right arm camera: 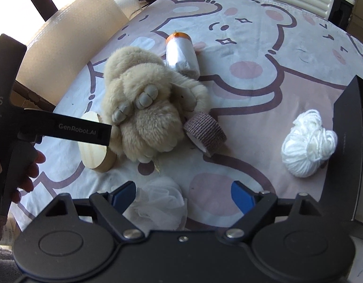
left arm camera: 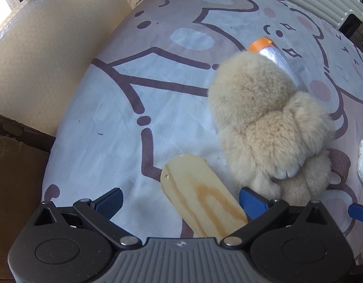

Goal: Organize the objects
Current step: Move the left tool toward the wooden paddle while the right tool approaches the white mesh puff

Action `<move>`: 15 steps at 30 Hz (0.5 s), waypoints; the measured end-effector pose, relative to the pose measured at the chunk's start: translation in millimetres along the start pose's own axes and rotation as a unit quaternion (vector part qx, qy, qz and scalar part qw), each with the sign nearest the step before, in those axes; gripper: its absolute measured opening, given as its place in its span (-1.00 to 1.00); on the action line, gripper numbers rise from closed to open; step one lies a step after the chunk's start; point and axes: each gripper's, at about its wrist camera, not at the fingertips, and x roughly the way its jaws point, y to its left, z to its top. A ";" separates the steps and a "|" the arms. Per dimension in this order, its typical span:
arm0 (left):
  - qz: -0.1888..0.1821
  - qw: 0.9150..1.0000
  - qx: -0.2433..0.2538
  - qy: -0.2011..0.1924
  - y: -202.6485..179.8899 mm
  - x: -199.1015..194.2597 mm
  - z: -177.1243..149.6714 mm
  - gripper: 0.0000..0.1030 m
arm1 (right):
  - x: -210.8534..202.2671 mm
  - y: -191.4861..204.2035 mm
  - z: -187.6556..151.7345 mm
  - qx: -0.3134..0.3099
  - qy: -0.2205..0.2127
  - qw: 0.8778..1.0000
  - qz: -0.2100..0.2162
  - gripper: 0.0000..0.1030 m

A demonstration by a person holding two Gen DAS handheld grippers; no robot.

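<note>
Objects lie unsorted on your printed cloth (right arm camera: 263,108): plush toy (right arm camera: 146,108), wooden block (left arm camera: 200,198), bag roll (right arm camera: 181,54), tape roll (right arm camera: 206,132), yarn ball (right arm camera: 307,143), mesh puff (right arm camera: 157,200). Left gripper (left arm camera: 179,202) gapes over the block; right gripper (right arm camera: 183,197) gapes around the puff, nothing gripped. Everything remains.

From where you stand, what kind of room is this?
Probably a home, perhaps a bedroom: a cartoon-bear printed sheet covers the surface, with a fluffy beige plush toy and a white yarn ball lying on it.
</note>
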 end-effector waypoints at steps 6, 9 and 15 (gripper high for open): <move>0.004 1.000 0.013 0.010 5.5 -2.8 -7.5 1.00 | -6.2 -1.0 -0.8 0.008 -0.013 1.000 -0.008 0.69; 0.009 1.000 0.013 0.012 9.7 -2.8 -12.0 1.00 | -10.2 1.6 -1.5 0.002 -0.018 1.000 -0.006 0.69; 0.028 0.999 0.019 0.013 14.3 -6.5 -18.7 1.00 | -12.2 6.3 -3.1 -0.012 -0.013 1.000 -0.006 0.66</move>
